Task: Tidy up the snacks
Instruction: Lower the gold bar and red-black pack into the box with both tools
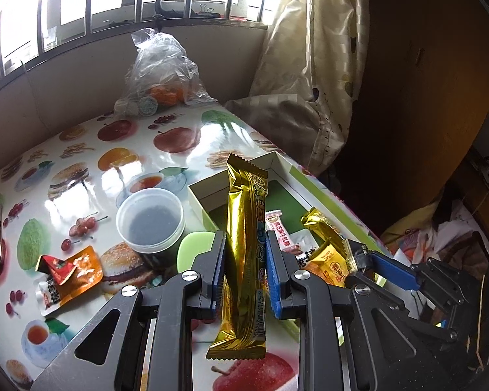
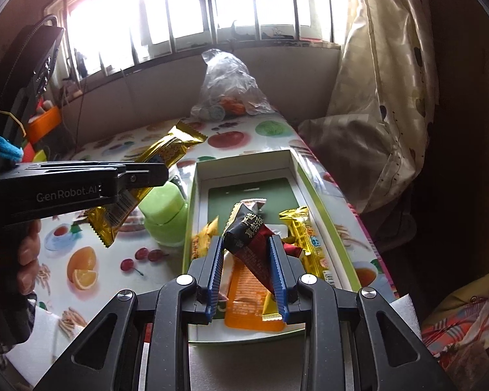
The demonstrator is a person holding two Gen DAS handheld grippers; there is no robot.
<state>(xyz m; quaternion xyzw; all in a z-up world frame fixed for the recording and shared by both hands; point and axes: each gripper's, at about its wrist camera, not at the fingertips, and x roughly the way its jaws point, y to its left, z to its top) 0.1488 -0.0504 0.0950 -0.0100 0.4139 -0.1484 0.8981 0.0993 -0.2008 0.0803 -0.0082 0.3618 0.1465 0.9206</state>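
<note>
Left tongs (image 1: 246,257) pinch a long gold snack bar (image 1: 244,244) above the tabletop (image 1: 81,150); right tongs (image 2: 246,270) pinch a dark packet (image 2: 247,238) over the box (image 2: 322,195). Only the left view shows the orange pouch (image 1: 68,273) lying outside.

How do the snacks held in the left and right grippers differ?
The gold bar in the left gripper is long, slim and shiny gold; the dark packet in the right gripper is shorter, black and red. The gold bar hangs beside the box, over the table; the dark packet hangs above the snacks inside it. Both are sealed wrappers pinched between fingers.
</note>
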